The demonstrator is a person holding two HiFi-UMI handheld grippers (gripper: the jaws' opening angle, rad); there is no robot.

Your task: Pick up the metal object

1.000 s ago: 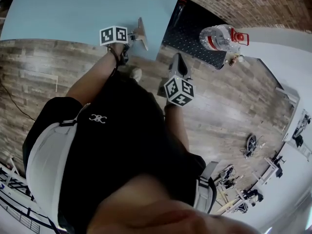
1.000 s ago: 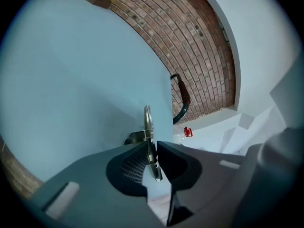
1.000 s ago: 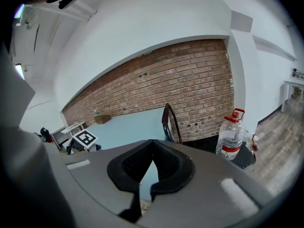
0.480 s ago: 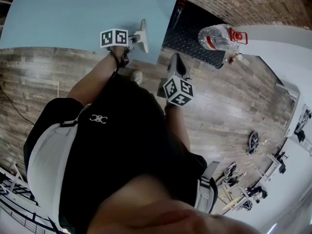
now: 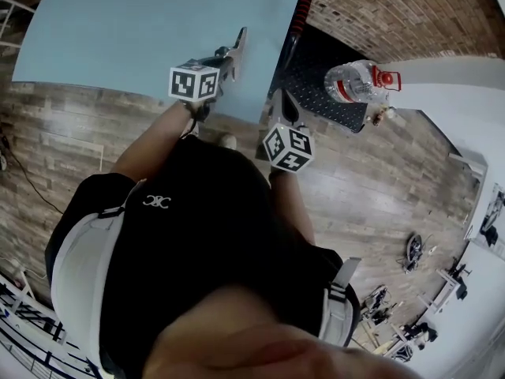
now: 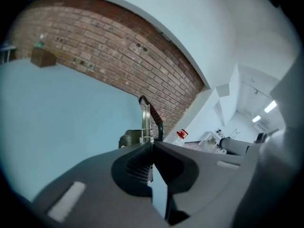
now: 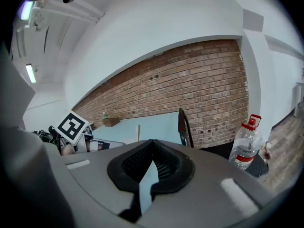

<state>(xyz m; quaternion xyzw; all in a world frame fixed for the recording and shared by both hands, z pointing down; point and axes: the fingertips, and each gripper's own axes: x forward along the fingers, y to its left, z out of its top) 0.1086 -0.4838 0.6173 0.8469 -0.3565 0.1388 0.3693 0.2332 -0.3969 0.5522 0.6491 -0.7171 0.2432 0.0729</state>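
Now my left hand-held gripper (image 5: 227, 60) is clamped on the metal object (image 6: 145, 121), which sticks up from the jaws over the desk (image 5: 118, 30). The pick-up seems done (lifted clear, I judge), so next comes a steady hold. My right hand-held gripper (image 5: 282, 99) hangs closed, empty.

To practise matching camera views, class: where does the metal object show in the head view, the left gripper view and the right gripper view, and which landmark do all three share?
Head view: metal object at upper centre, over the blue table near its right edge.
Left gripper view: at centre, sticking up past the closed jaws.
Right gripper view: probably the thin upright sliver left of centre.
Shared landmark: the red-gripped handle.
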